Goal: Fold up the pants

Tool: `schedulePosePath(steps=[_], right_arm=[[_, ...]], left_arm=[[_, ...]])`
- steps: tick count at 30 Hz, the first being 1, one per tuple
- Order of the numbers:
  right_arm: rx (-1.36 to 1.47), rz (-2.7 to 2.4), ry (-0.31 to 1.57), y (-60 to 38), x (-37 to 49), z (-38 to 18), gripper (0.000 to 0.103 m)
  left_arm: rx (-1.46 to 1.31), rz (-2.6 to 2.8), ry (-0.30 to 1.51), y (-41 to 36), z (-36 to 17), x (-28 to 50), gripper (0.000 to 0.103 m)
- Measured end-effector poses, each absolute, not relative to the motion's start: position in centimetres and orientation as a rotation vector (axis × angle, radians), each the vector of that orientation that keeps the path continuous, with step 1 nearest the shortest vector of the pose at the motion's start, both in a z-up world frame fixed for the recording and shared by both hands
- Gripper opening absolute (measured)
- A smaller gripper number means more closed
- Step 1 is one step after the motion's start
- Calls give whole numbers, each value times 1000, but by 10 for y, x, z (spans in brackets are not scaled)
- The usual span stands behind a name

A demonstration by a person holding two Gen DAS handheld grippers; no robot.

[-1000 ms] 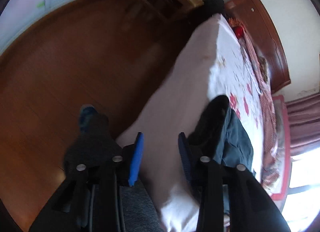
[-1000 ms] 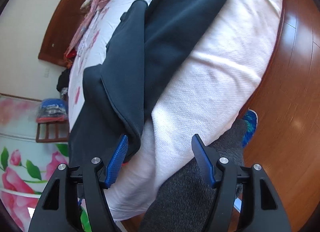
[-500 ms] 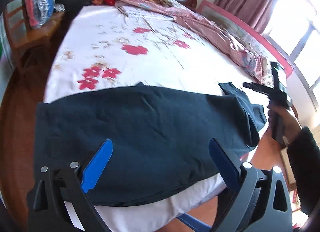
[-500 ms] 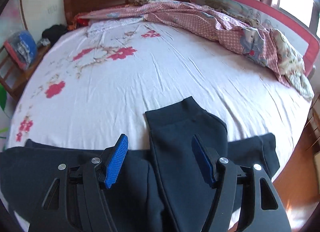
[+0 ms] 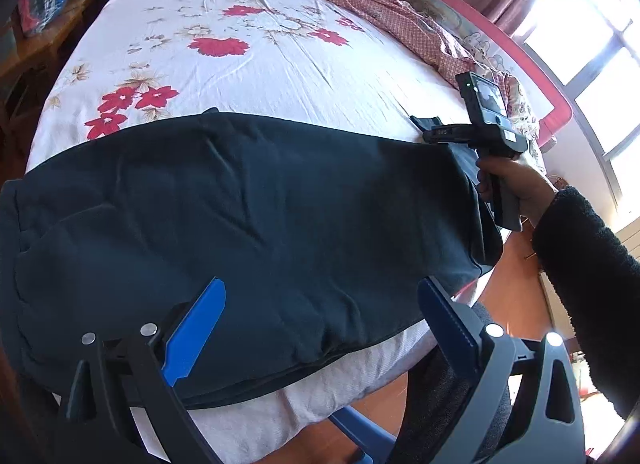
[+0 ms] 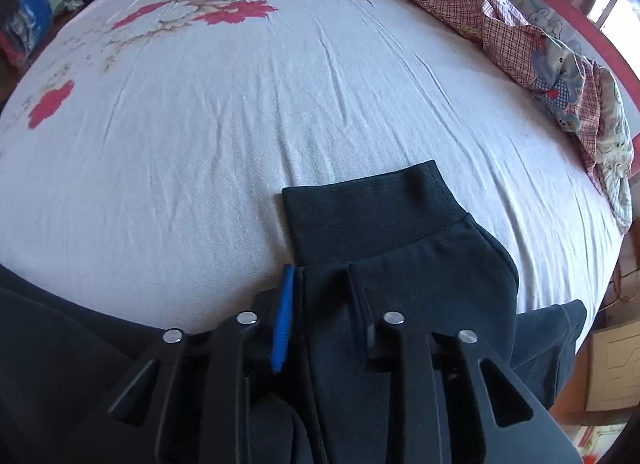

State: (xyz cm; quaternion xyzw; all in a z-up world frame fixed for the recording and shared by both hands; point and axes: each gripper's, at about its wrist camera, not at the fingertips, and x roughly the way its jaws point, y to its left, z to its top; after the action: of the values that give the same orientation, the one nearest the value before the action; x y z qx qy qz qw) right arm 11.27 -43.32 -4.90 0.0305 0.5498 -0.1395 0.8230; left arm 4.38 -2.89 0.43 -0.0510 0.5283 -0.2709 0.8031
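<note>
Nearest in the left wrist view is the left gripper [image 5: 320, 320], its blue-padded jaws spread wide and holding nothing. It hovers over the near edge of the dark navy fleece pants [image 5: 248, 216], which lie flat along the near side of the bed with the white sheet printed with red flowers [image 5: 256, 76]. The long axis of the pants runs from left to right across this view, with the waist part at the left and the leg ends at the right. So the left gripper is nearer to the waist and middle part, and the right gripper [image 6: 320, 288] is at the leg ends.

In the right wrist view the right gripper is closed narrow on a dark ribbed cuff [image 6: 368, 208] of one pant leg; cloth fills the gap between its jaws, and the cuff sticks out forward over the sheet. The second leg end lies just to the right, near the bed edge.

Farther away, a red checked blanket [image 6: 500, 24] is bunched along the far right side of the bed, well apart from the pants.

I judge the coming move is to carry the held leg end toward the waist, along the long axis.
</note>
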Motion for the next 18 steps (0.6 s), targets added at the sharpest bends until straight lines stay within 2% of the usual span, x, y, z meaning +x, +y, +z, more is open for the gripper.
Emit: schedulePosePath(steps=[4,9,12,18], right_arm=[[320,-299,998,-475,80,-3,13],[673,-338,740,-558,-14,42,13],[847,-415,643,-612,-72,35,13],[1066,-575,609,-670,-152,-39,13]], left_arm=[[-111,-580,1153,-30,3,47,97],[-95,-563,1160,-31,3,50,97],[-99,-559,1172,-34,2,53,97],[-33,-543,1134,-44,7,57,97]])
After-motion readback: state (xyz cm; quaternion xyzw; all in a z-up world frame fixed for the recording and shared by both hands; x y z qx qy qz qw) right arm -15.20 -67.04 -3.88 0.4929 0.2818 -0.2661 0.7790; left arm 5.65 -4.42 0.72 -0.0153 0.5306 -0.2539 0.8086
